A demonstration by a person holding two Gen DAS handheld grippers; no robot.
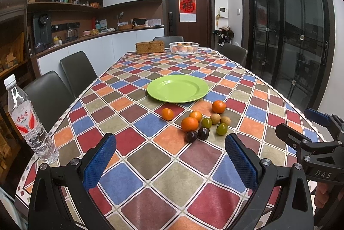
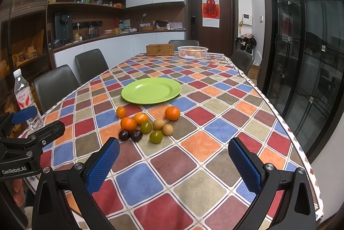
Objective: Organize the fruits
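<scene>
An empty green plate (image 1: 177,88) (image 2: 151,90) lies mid-table on the checked cloth. In front of it lies a loose cluster of fruit: several oranges (image 1: 189,123) (image 2: 128,123), two green fruits (image 1: 221,129) (image 2: 156,136), two dark plums (image 1: 203,133) (image 2: 136,135) and two tan longans (image 1: 215,118) (image 2: 167,129). My left gripper (image 1: 169,157) is open and empty, near the front of the table, short of the fruit. My right gripper (image 2: 174,161) is open and empty, to the right of the left one; each shows at the edge of the other's view.
A water bottle (image 1: 28,120) (image 2: 24,98) stands at the table's left edge. A wicker box (image 1: 150,46) and a white basket (image 1: 184,47) with oranges sit at the far end. Dark chairs (image 1: 77,73) line the left side and far end.
</scene>
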